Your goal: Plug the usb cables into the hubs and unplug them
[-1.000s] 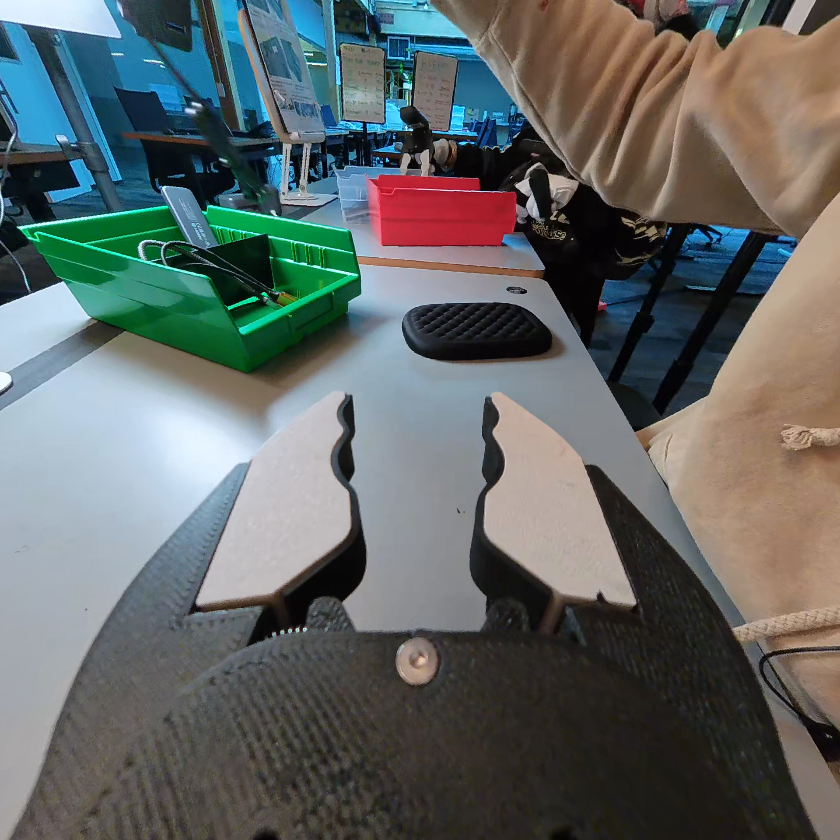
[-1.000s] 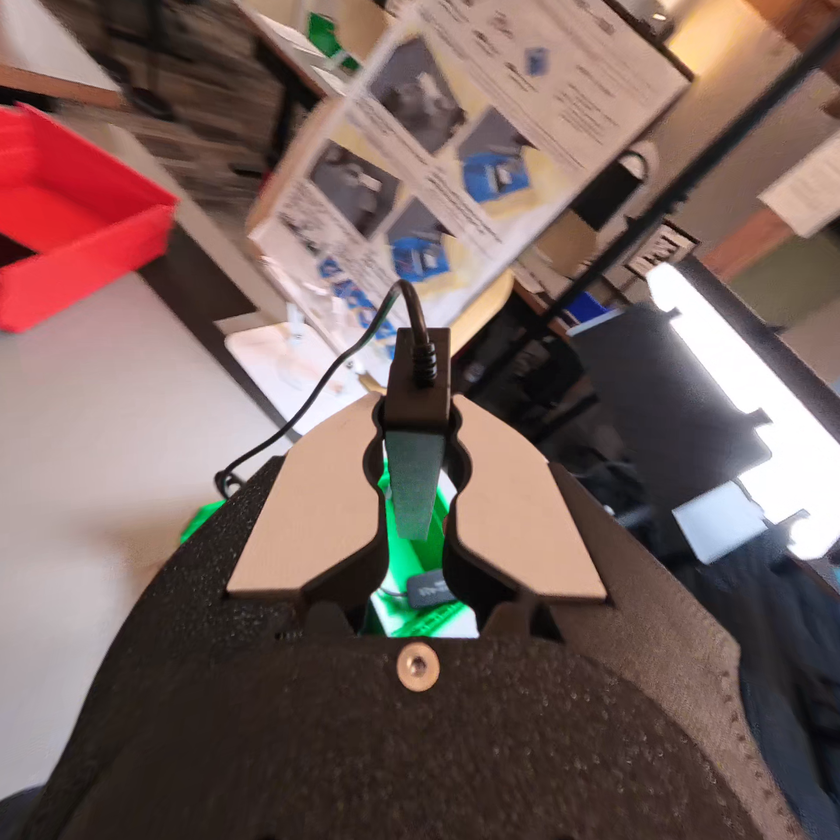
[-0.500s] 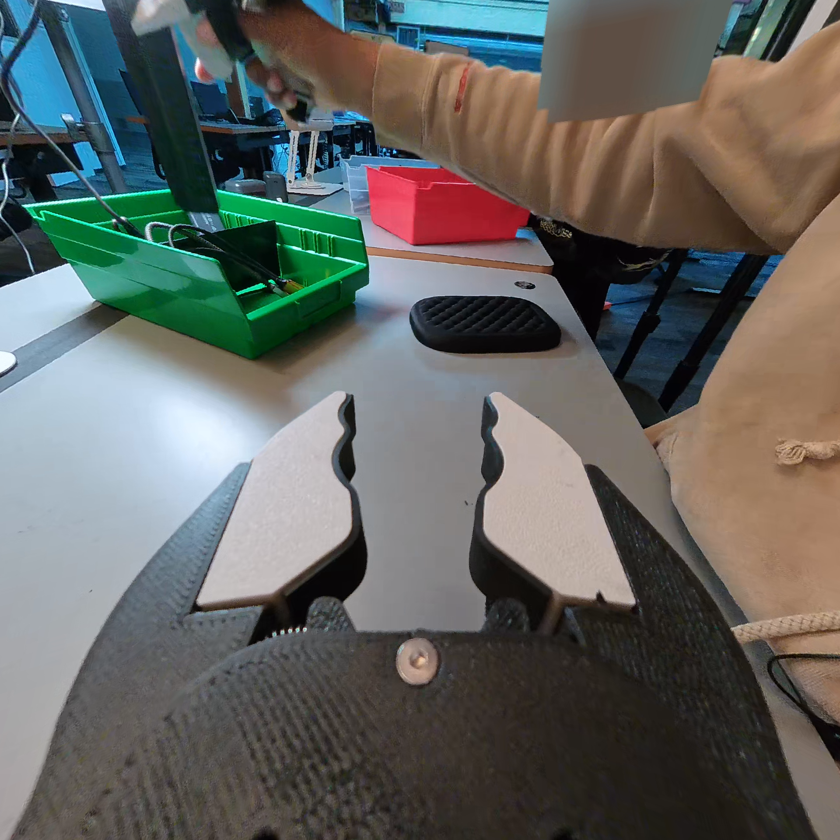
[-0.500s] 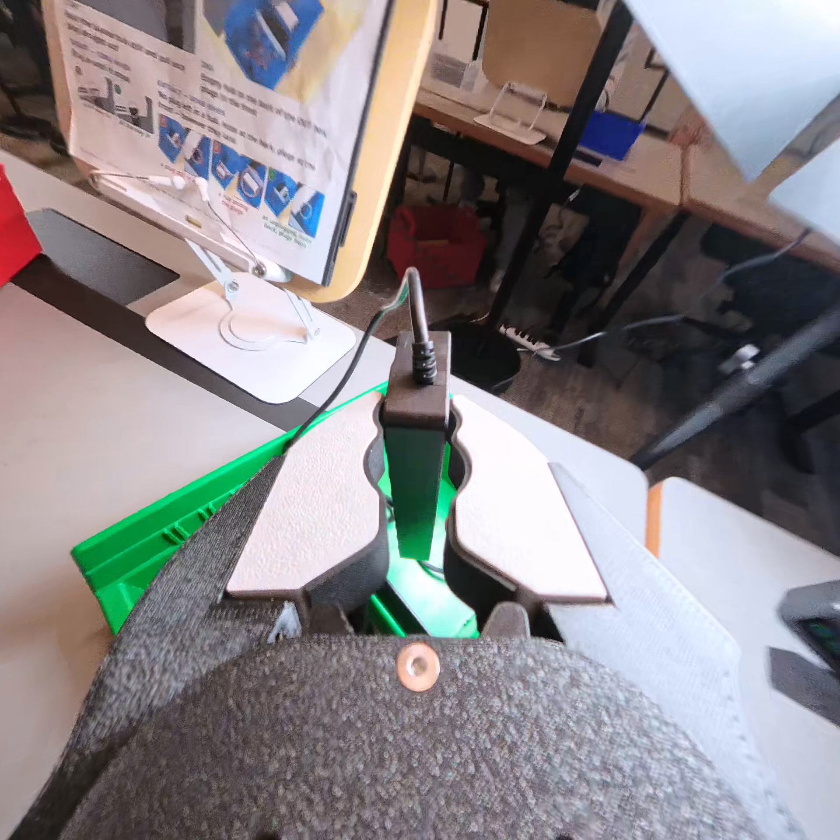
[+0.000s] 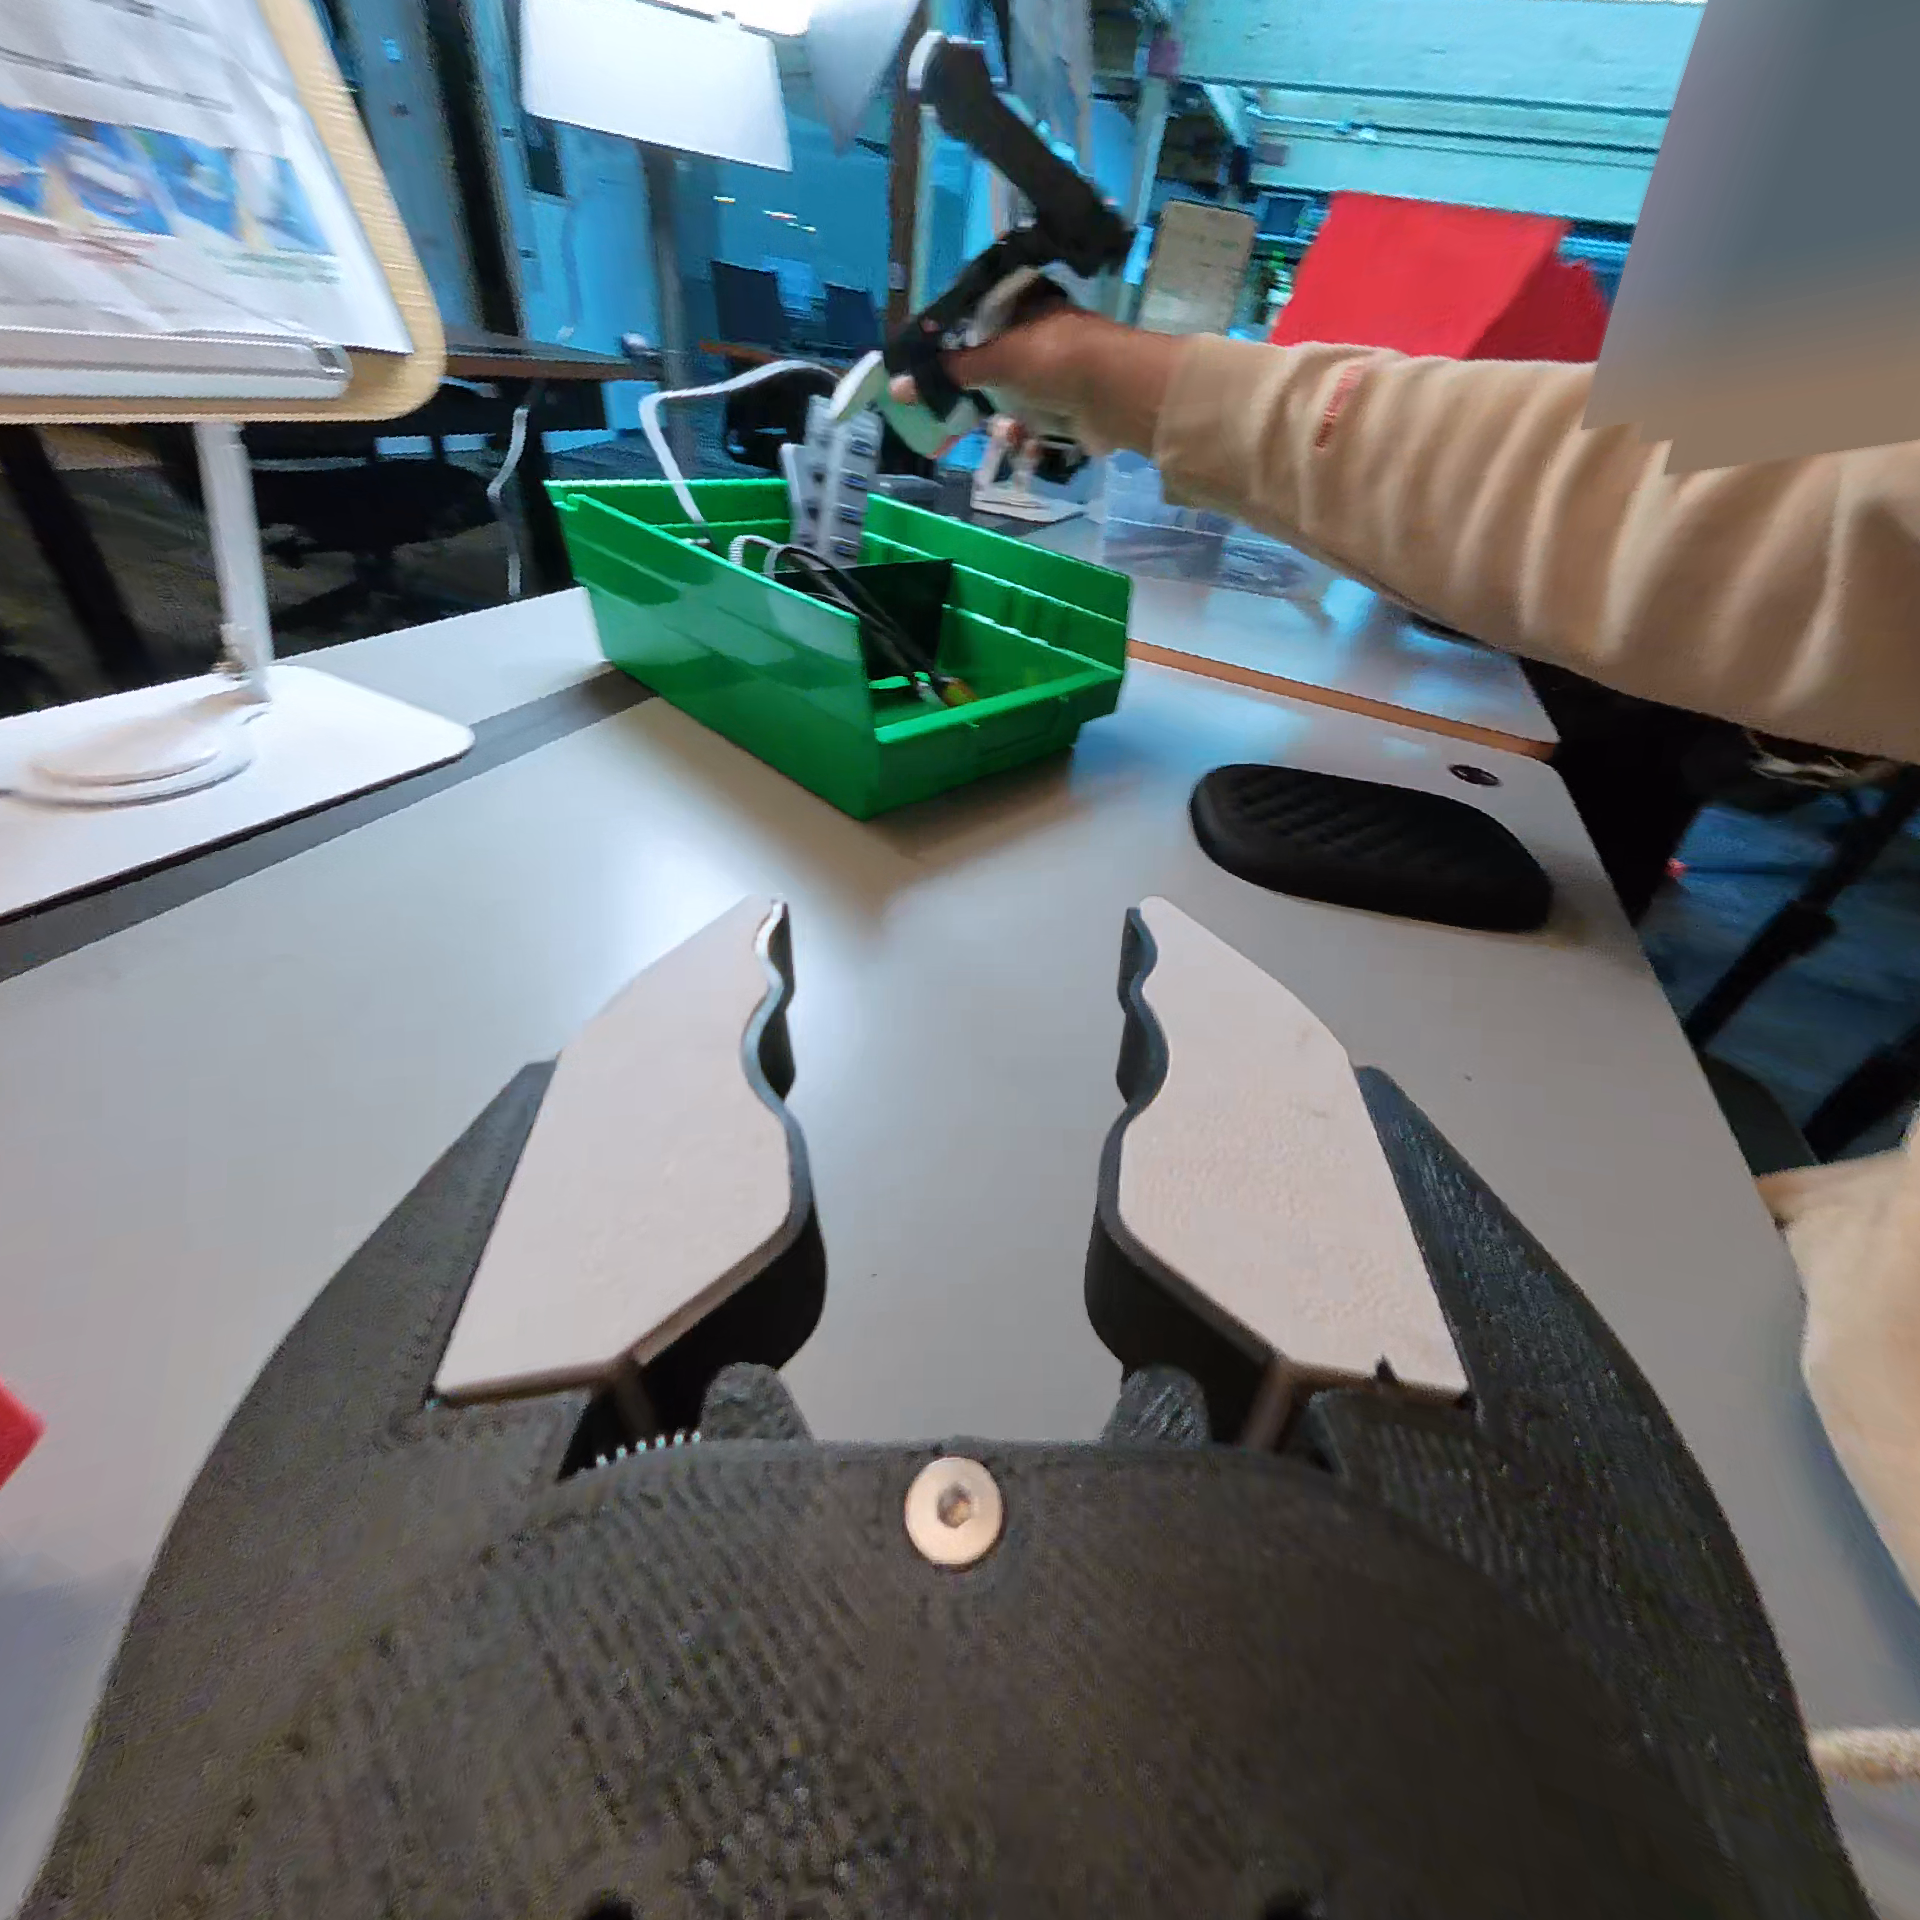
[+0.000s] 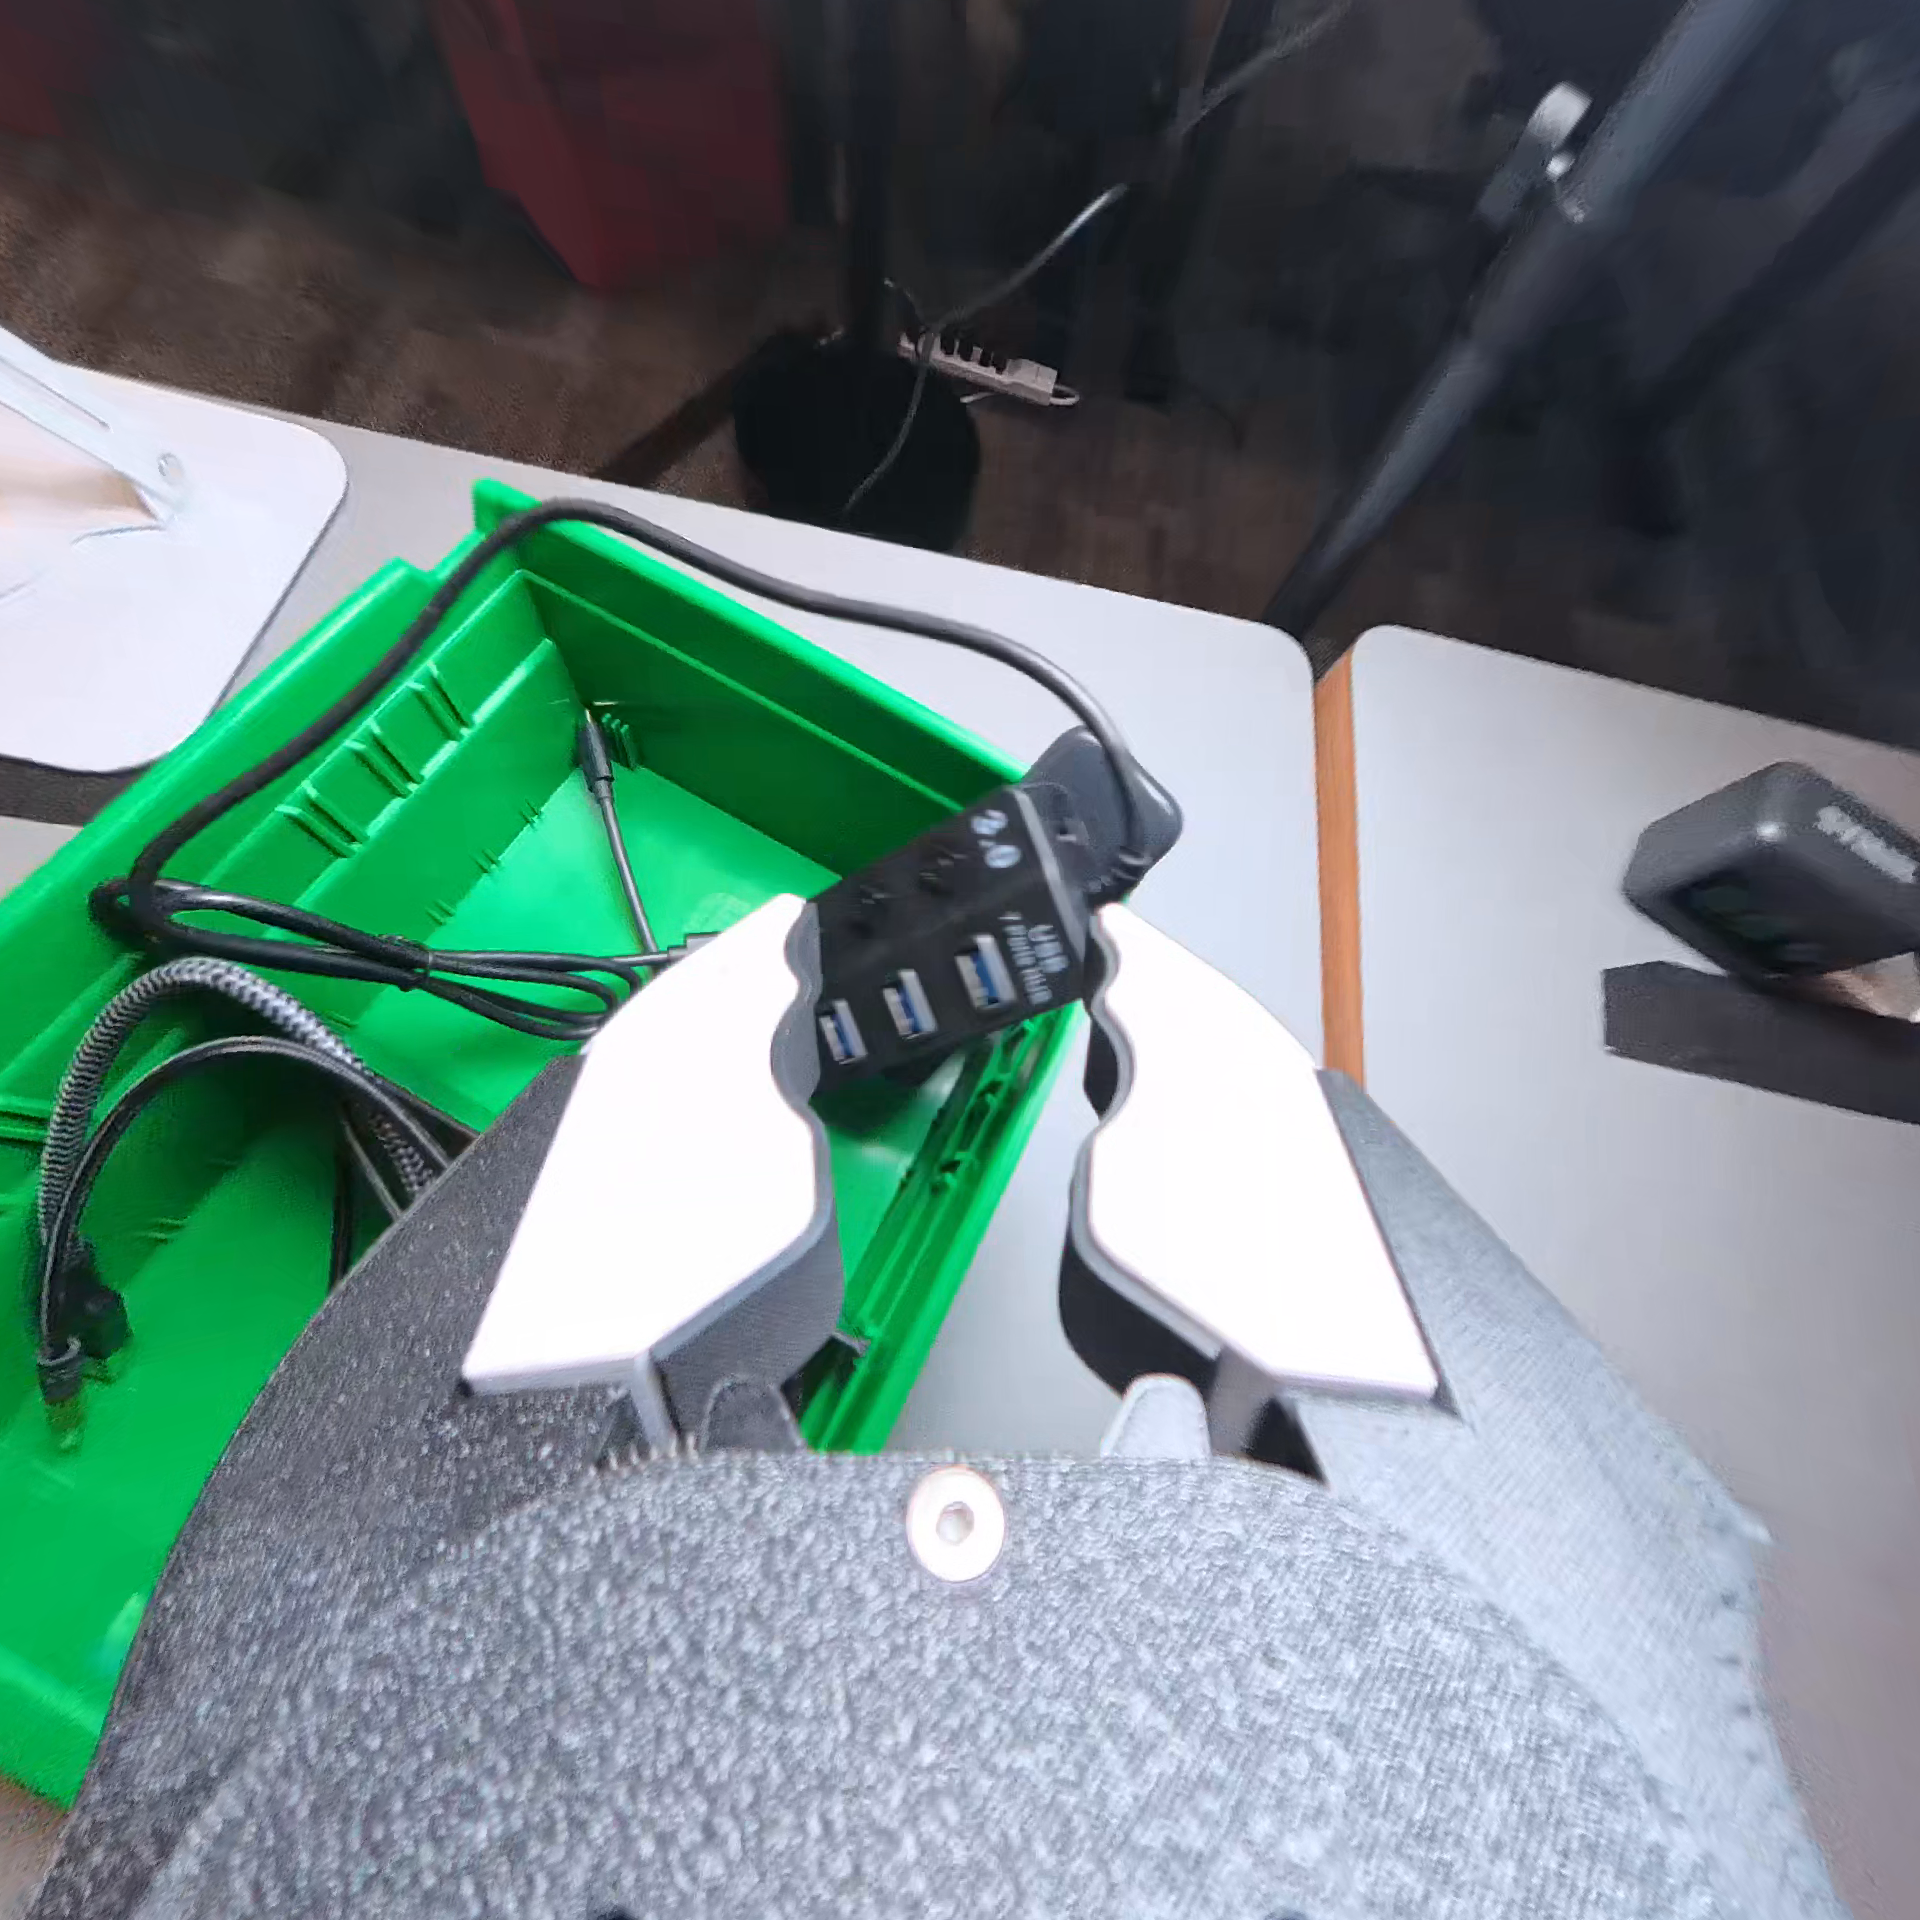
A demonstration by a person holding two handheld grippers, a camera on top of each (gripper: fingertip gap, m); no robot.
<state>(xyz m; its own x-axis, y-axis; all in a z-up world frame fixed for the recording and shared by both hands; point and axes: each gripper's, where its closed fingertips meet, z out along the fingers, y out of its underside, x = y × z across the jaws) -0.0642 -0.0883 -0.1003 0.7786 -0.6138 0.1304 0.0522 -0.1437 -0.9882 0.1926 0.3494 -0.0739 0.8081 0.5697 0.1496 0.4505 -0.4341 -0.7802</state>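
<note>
We see bright, even daylight in both views. Glare whitens the right gripper's pads [image 6: 665, 1164], motion blur smears the black hub [image 6: 956, 956], and wide-angle distortion bends the edges.

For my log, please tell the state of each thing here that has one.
Green plastic bin: upright, holding cables.
Grey braided cable: unplugged, lying in the bin.
Black rectangular plastic USB hub: tilted above the bin wall, visible blue ports empty.
Right tongs: open, tips beside the hub.
Left tongs: open, empty.

green bin [image 5: 790, 665] on grey table [image 5: 312, 1039] | black textured pad [image 5: 1361, 842] right | white stand base [image 5: 208, 748] left
</note>
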